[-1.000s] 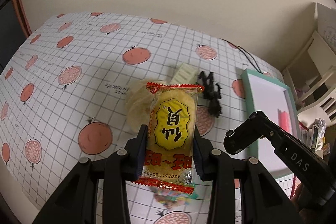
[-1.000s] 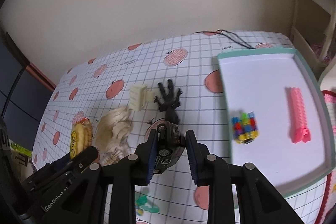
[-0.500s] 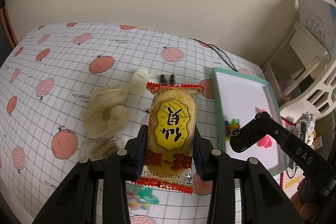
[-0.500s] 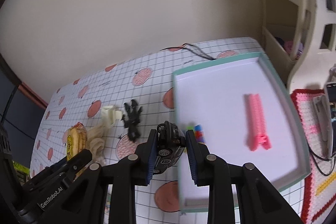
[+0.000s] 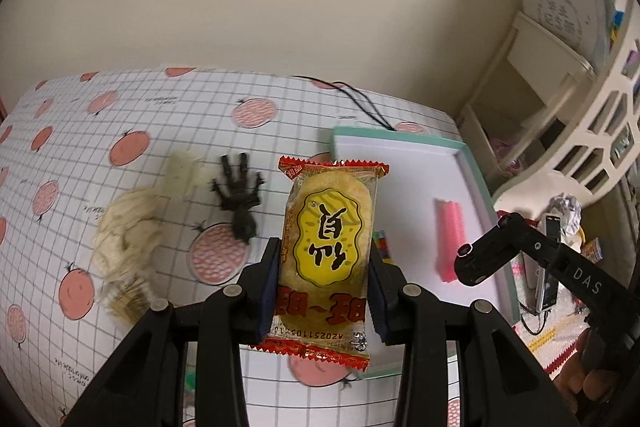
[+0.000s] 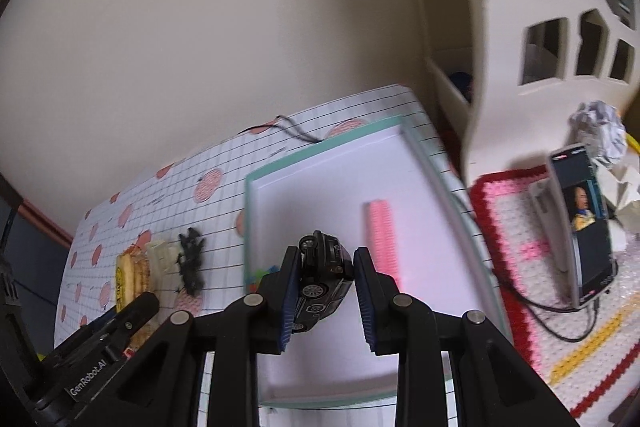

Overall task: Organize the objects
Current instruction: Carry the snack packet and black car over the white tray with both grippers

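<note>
Snack packet [image 5: 329, 251], a clear wrapper with red crimped ends and a yellow oval label over two pale round crackers, stands upright in the left gripper [image 5: 326, 281], whose jaws are clenched on its lower half. It hangs above the surface [image 5: 160, 115], a white grid cloth printed with pink fruit. Left of it on the cloth lies a pale, crumpled wrapper [image 5: 128, 231], blurred, with a cream plastic piece [image 5: 182, 173] just beyond it. Beside those sits a black toy spider [image 5: 238, 197], legs spread. Right of the packet is a teal-rimmed tray [image 5: 478, 183] with a white floor, holding a pink ribbed strip [image 5: 450, 239] and a small multicoloured block [image 5: 383, 247] mostly hidden behind the packet.

From the right wrist, the right gripper [image 6: 325, 287] has its jaws grasping a small black toy car [image 6: 322, 281], tilted nose-down, held over the tray's white floor. Further right, a phone [image 6: 584, 223] leans on a crocheted mat [image 6: 532, 255] edged in red.
</note>
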### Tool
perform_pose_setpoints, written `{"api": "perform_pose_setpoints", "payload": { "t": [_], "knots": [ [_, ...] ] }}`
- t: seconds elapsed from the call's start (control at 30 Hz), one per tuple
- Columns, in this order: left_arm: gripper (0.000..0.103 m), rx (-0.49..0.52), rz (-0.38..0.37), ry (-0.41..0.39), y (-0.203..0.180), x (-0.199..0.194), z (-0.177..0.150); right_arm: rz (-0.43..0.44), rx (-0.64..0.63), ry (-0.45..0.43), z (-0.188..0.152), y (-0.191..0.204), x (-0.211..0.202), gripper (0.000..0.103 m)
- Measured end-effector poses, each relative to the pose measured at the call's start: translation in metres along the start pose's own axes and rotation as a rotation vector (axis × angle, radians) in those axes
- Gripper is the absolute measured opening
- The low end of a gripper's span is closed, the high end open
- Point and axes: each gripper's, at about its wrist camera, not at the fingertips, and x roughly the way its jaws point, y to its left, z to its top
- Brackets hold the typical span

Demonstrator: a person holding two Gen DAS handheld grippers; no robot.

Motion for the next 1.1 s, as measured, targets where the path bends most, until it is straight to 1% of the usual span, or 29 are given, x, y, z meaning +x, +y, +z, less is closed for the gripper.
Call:
{"api": "perform_pose_setpoints", "payload": {
  "t": [0.2,0.47,0.53,0.67,0.83,1.1],
  "knots": [
    [0.040,0.033,-0.015,0.010,-0.020,0.010,0.000,-0.045,0.030,0.000,0.005,-0.030,-0.004,0.029],
    [0.040,0.104,-0.021,0.025,-0.051,0.027,-0.004,-0.093,0.043,0.021,0.006,-0.055,-0.001,0.029],
    [0.040,0.112,-0.028,0.034,-0.056,0.031,-0.007,-0.102,0.039,0.036,0.005,-0.058,0.004,0.029],
    [0.040,0.091,-0.054,0.070,-0.060,0.043,-0.013,-0.118,0.029,0.071,0.001,-0.060,0.016,0.029],
    [0.040,0.058,-0.066,0.109,-0.058,0.057,-0.019,-0.145,-0.001,0.104,-0.004,-0.056,0.027,0.029],
    [0.040,0.051,-0.058,0.149,-0.056,0.070,-0.027,-0.150,-0.044,0.143,-0.011,-0.047,0.040,0.029]
  ]
}}
